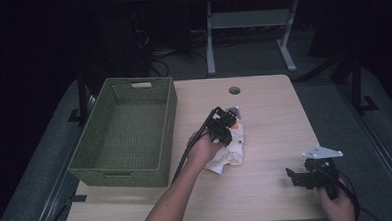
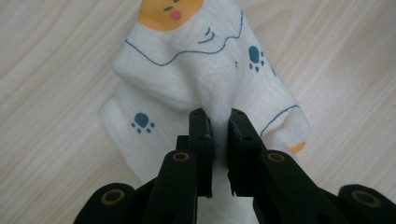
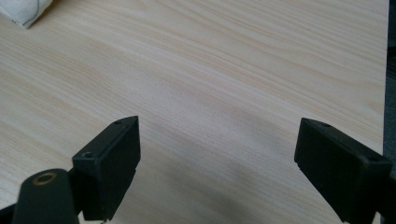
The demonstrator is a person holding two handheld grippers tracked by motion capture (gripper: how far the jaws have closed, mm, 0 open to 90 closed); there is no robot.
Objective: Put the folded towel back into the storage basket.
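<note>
A white cloth point(image 2: 196, 79) printed with blue paw marks and an orange face lies crumpled at the middle of the wooden table point(image 1: 264, 107). My left gripper point(image 2: 219, 121) is shut on a pinched fold of that cloth, which rises into a peak between the pads. In the high view the left gripper point(image 1: 223, 127) points down over the cloth point(image 1: 231, 156). My right gripper point(image 3: 217, 154) stands open above bare wood, nothing between its fingers. It sits at the table's front right, right gripper point(image 1: 314, 175) held low. A corner of the cloth point(image 3: 23, 11) shows at the upper left of the right gripper view.
A green woven basket point(image 1: 170, 111), with nothing in it, stands on the left part of the table, close to the cloth. A round cable hole point(image 1: 234, 91) lies near the far edge. Desk legs point(image 1: 286, 51) and dark floor lie beyond the table.
</note>
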